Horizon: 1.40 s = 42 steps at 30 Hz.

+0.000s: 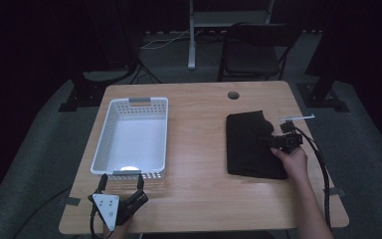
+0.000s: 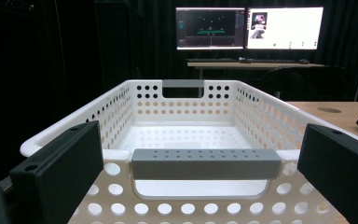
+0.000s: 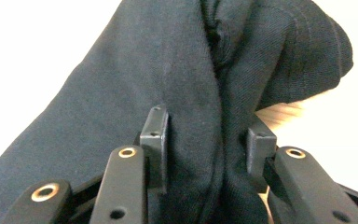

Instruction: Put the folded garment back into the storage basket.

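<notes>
Nearest in the high view, the left hand-held gripper (image 1: 122, 185) waits at six o'clock, jaws apart, facing the white basket (image 1: 132, 102). At three o'clock the right hand-held gripper (image 1: 273, 141) meets the black garment (image 1: 248, 147) on the desk (image 1: 199, 149).

Left gripper view: basket's grey handle (image 2: 205, 163) sits between spread jaws, ready for steadying.

Right gripper view: jaws pinch a garment fold (image 3: 200, 140), likely for lifting.

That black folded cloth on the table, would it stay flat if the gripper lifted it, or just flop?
The black folded cloth would probably flop: fabric bunches into a ridge between the right gripper's jaws. It looks soft and light, so layers may unfold and hang. Its woven surface seems unlikely to slip on the wooden table.
</notes>
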Available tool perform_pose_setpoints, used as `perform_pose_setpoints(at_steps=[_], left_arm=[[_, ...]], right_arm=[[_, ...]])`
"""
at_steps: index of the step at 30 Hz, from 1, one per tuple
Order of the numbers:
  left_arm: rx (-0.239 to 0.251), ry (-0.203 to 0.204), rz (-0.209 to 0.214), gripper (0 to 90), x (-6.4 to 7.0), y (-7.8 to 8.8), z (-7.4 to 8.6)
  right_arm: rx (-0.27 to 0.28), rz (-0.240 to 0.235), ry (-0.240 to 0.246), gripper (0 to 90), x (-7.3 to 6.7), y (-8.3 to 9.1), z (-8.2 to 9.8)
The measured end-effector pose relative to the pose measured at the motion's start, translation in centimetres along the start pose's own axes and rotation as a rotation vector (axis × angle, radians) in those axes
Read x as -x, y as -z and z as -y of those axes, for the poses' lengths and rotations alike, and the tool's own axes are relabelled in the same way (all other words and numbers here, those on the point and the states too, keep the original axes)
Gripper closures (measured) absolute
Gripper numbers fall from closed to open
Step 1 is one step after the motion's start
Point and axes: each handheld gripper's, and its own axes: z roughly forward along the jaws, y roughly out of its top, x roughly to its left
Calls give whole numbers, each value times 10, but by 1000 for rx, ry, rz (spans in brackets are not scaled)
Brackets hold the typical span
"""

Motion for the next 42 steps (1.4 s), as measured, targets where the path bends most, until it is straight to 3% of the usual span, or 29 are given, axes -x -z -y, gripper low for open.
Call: perform_pose_setpoints(at_steps=[3, 15, 19, 42], left_arm=[[0, 0, 0, 14, 0, 0, 0], [1, 1, 0, 13, 0, 0, 0], [1, 1, 0, 13, 0, 0, 0], [1, 0, 0, 13, 0, 0, 0]], right_arm=[[11, -20, -19, 623, 0, 0, 0], [68, -33, -1, 649, -12, 13, -3], [84, -66, -9, 673, -15, 18, -5], [178, -138, 48, 740, -43, 45, -21]])
